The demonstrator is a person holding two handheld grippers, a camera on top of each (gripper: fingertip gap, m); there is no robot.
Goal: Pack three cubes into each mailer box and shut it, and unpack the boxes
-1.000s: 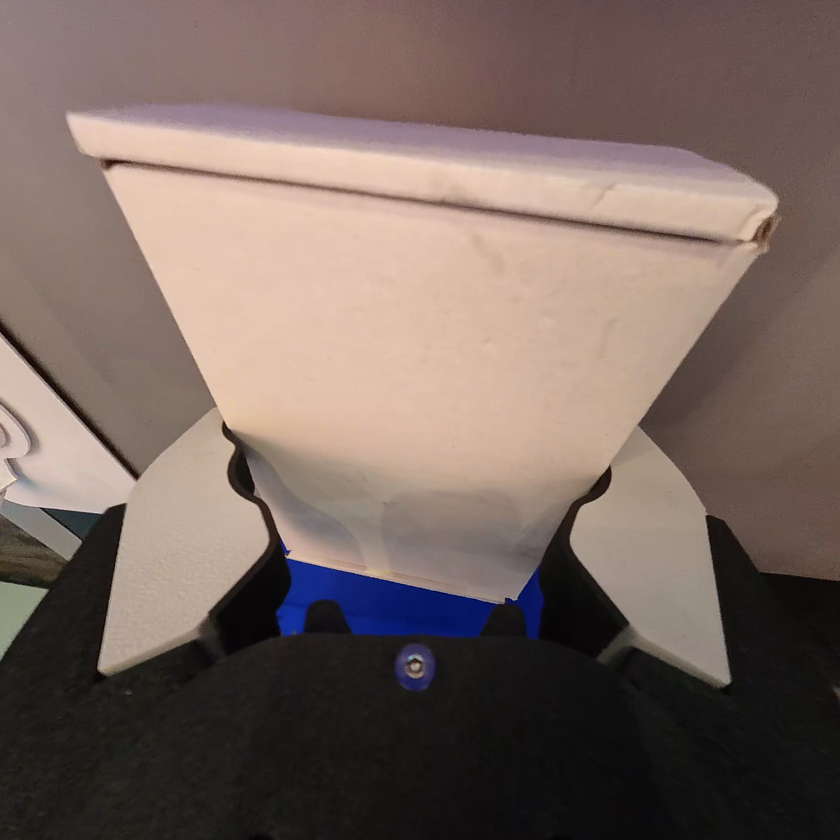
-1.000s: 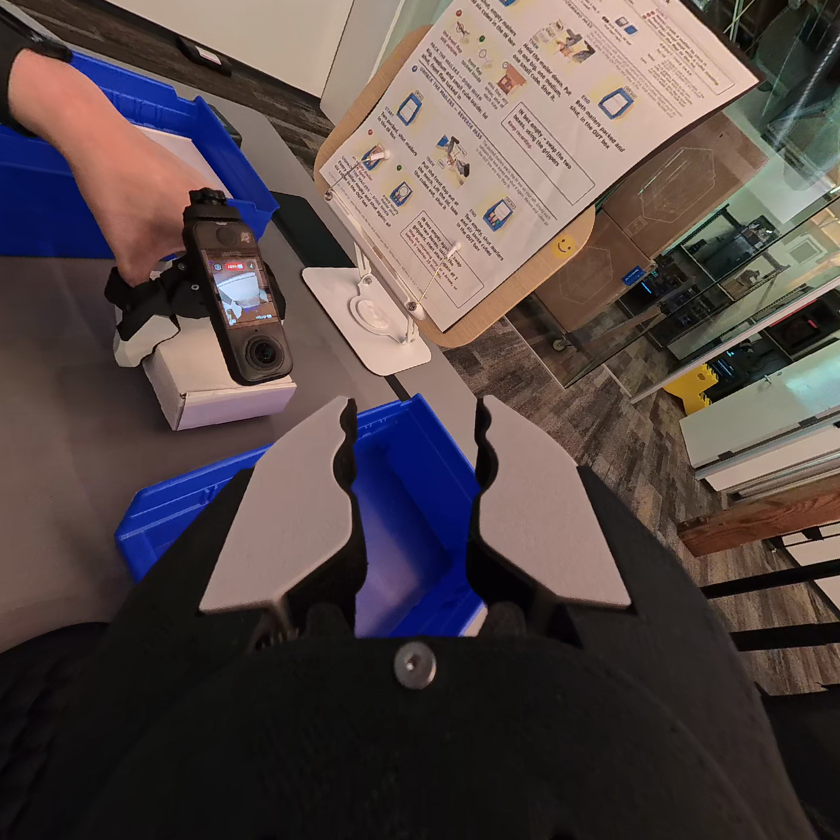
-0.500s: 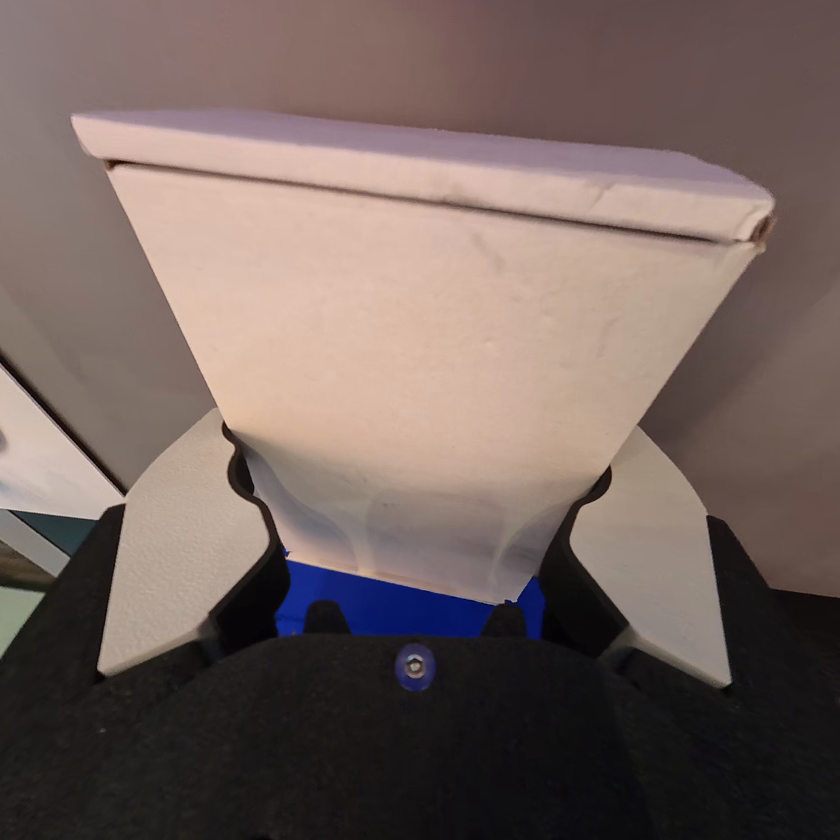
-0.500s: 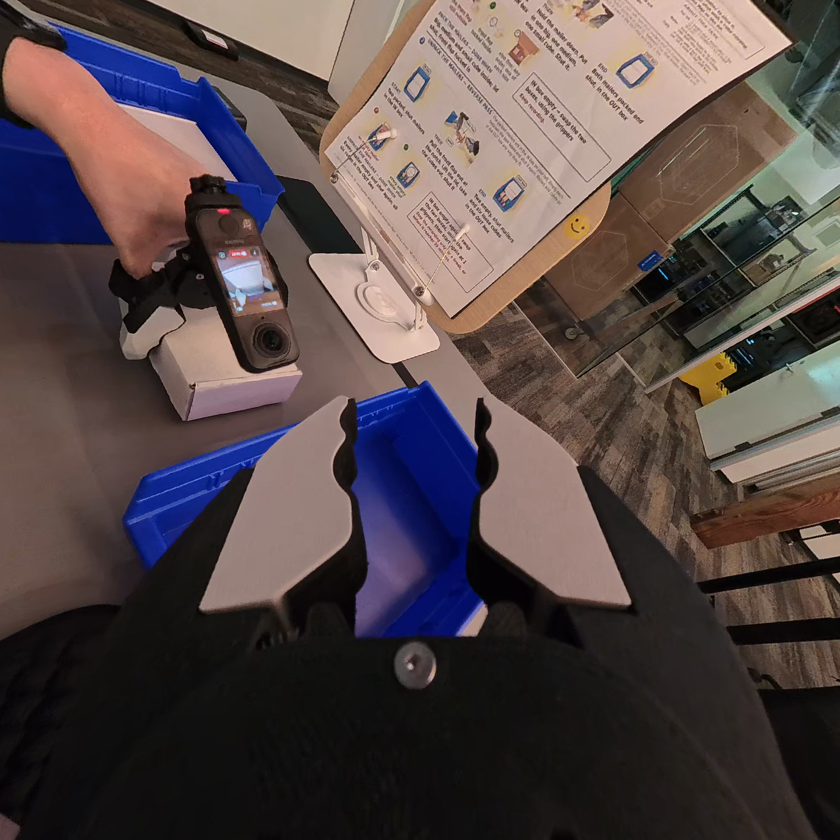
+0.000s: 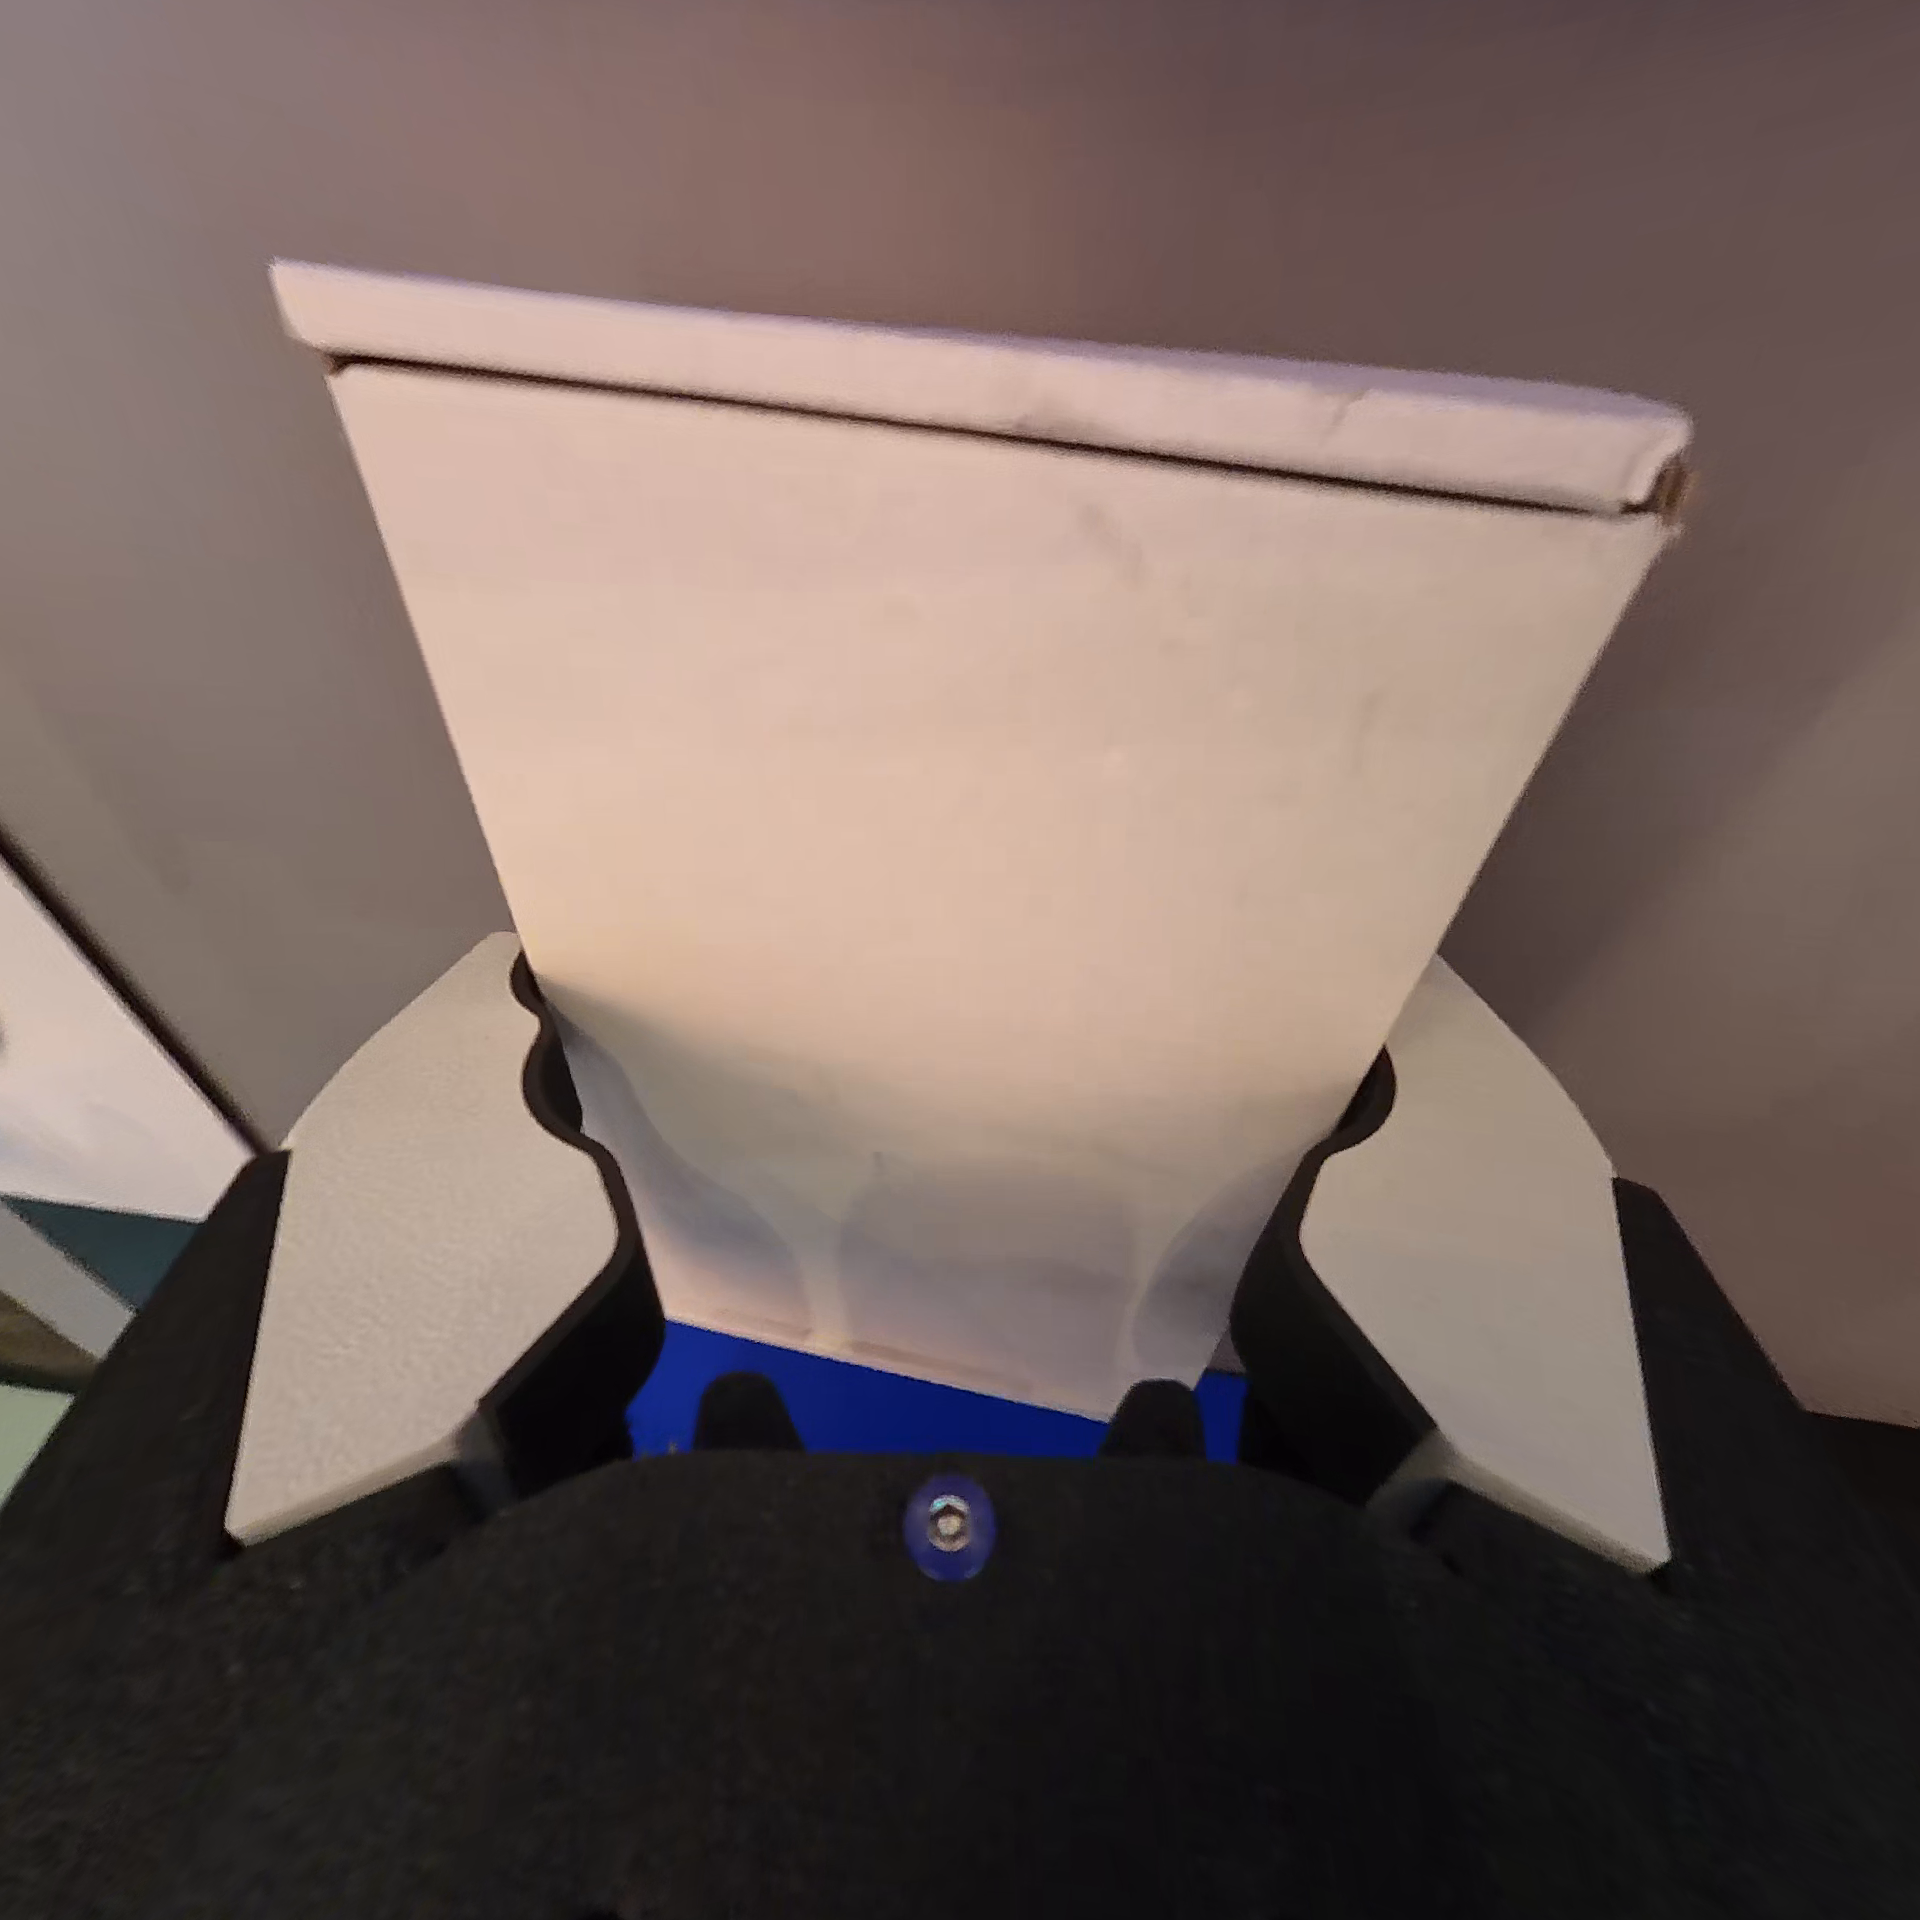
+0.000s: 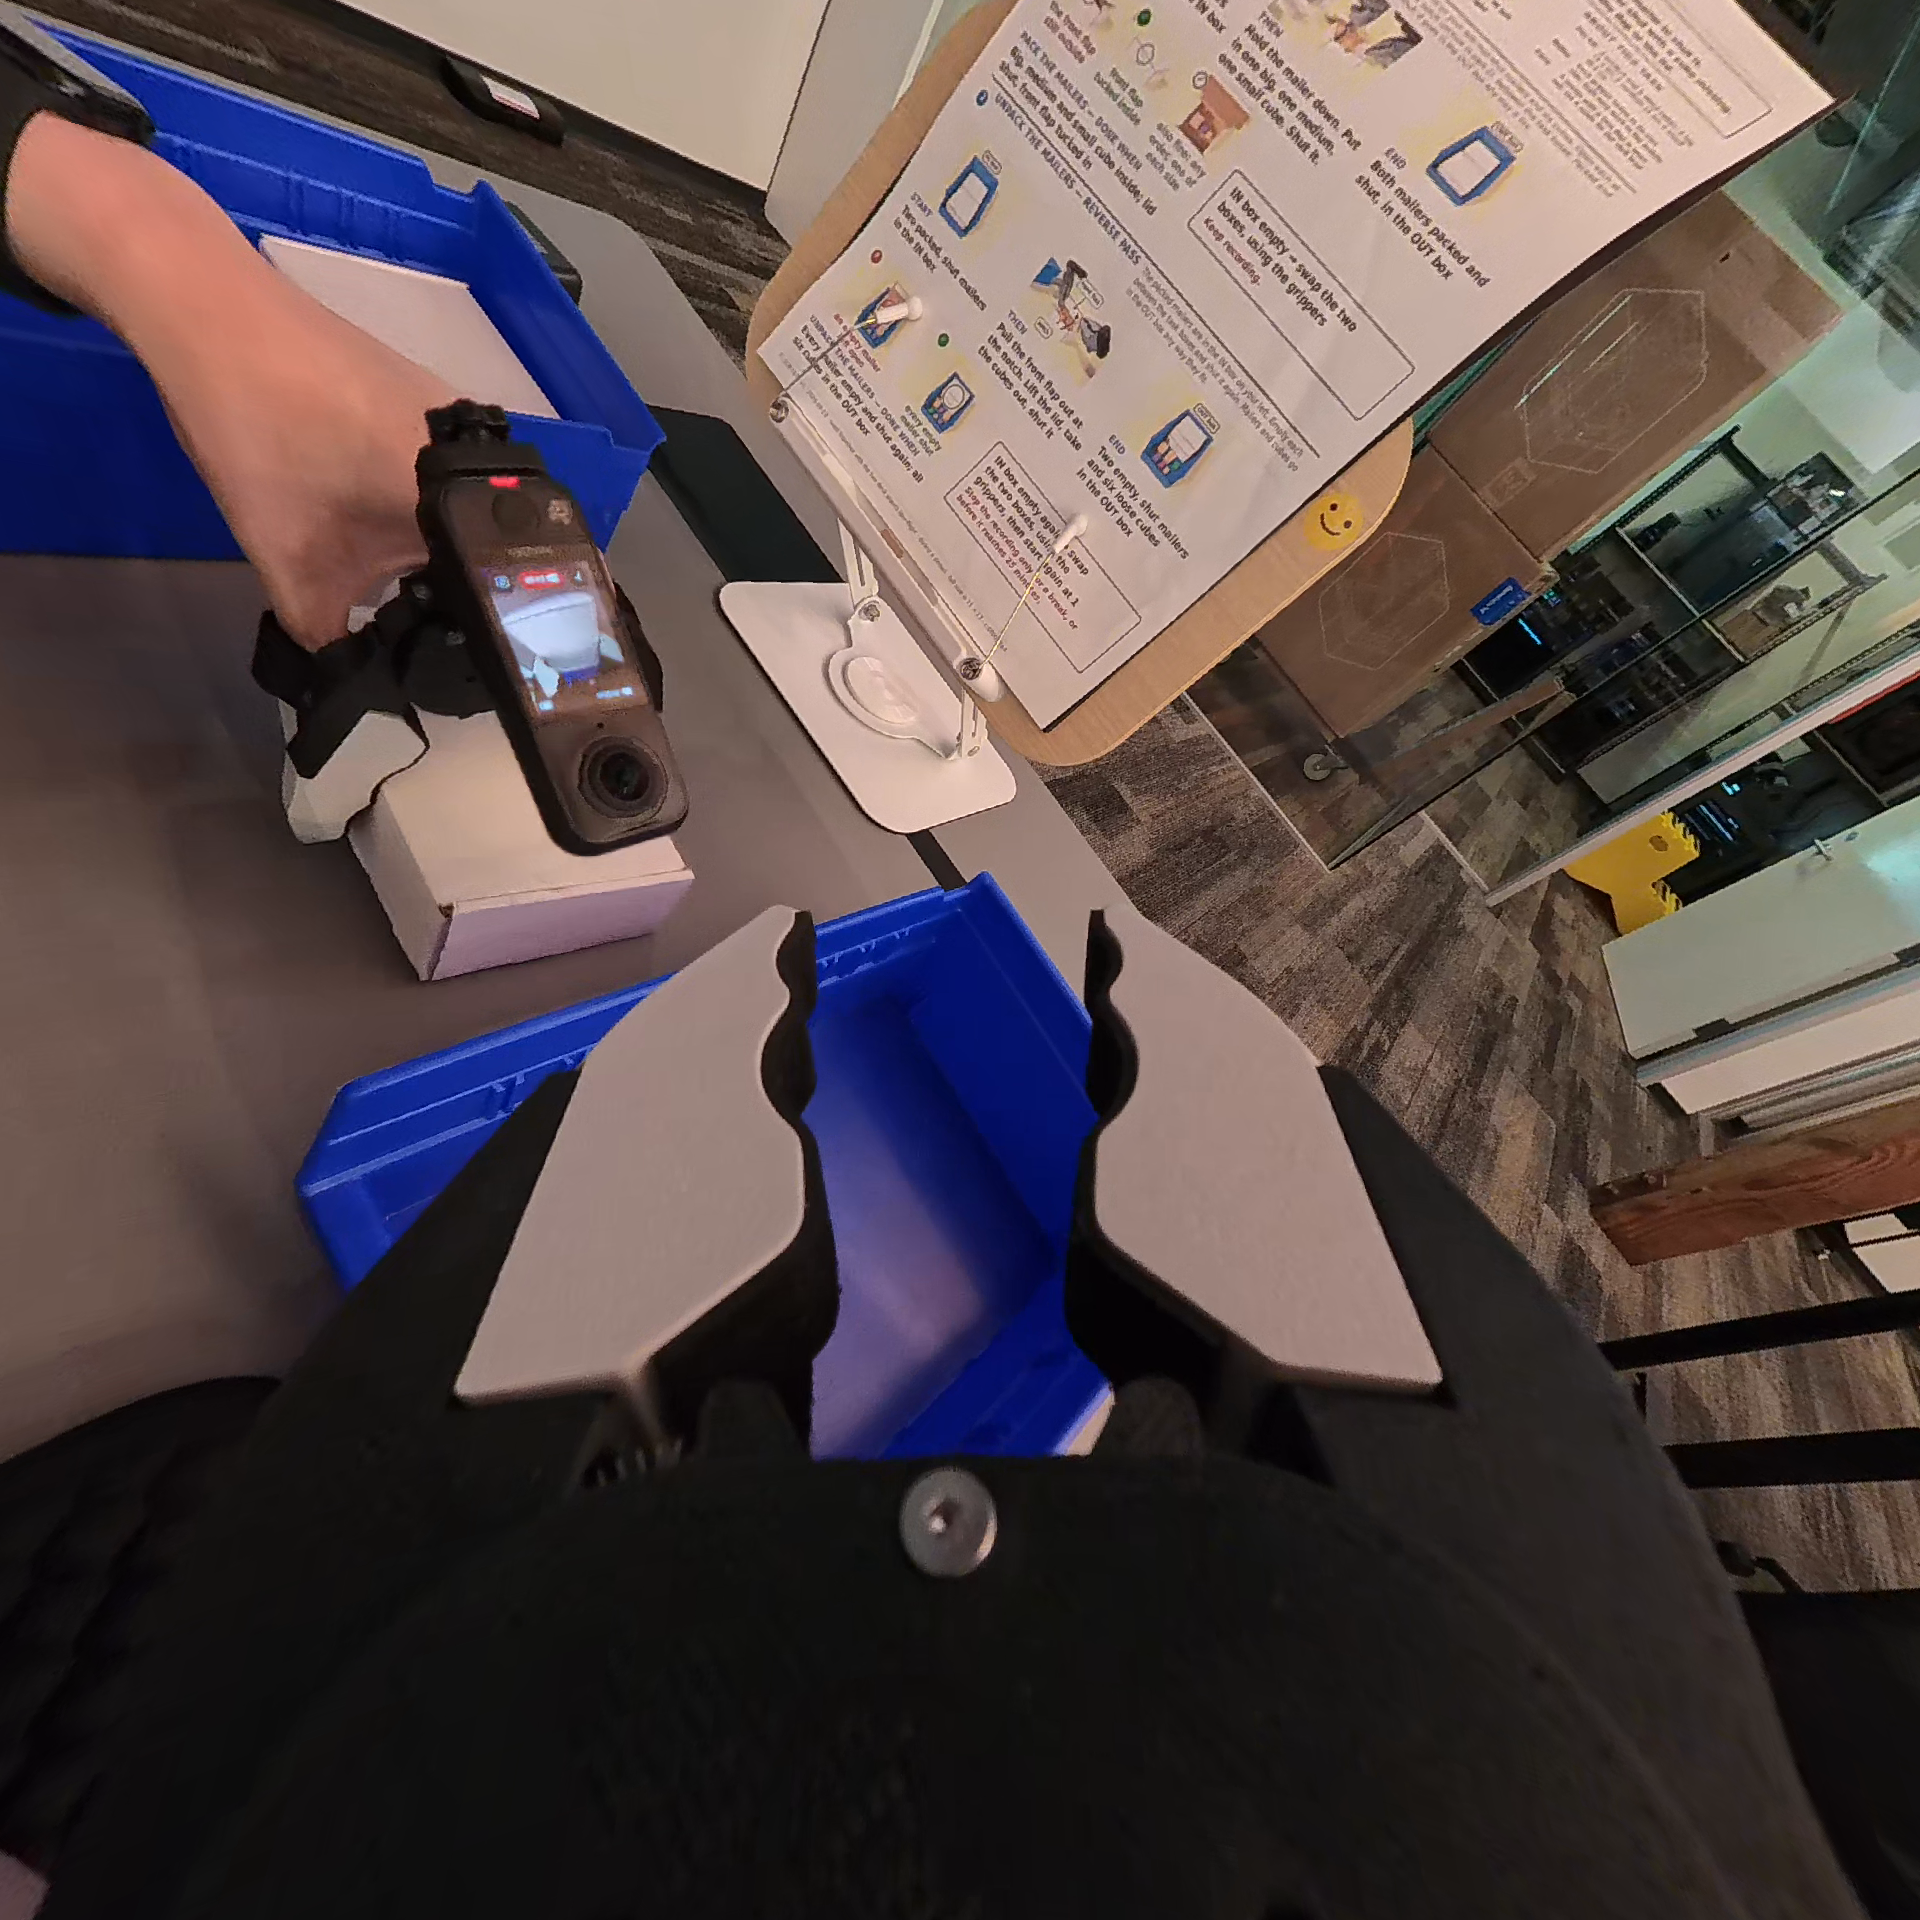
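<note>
- Left wrist view: left gripper (image 5: 961, 1049) is clamped on a white mailer box (image 5: 966, 748), one finger (image 5: 405, 1195) pressed to each side of its near end
- The mailer box runs straight ahead from between the fingers, lid down and shut, with the lid's front edge farthest from the gripper
- Grey table (image 5: 935, 135) fills the view beyond and to both sides of the box
- A strip of blue (image 5: 914, 1403) shows just below the near end of the box, close to the gripper body; what it belongs to cannot be told from here
- Right wrist view: right gripper (image 6: 945, 966) holds nothing, its two fingers parted with a clear gap between them
- Directly ahead of and below those fingers sits a blue bin (image 6: 499, 1101), its bare floor showing through the gap
- Ahead and to the left, the mailer box (image 6: 540, 883) rests on the table (image 6: 156, 987) just beyond the bin, with the left gripper (image 6: 343, 727) gripping its far end
- A person's hand (image 6: 270, 447) holds that gripper, and its camera (image 6: 551, 644) tilts out over the box
- Farther off on the left a second blue bin (image 6: 343, 197) holds another white box (image 6: 405, 322)
- Ahead and to the right a white stand (image 6: 873, 707) carries a board with an instruction sheet (image 6: 1247, 260); floor lies beyond the table edge
</note>
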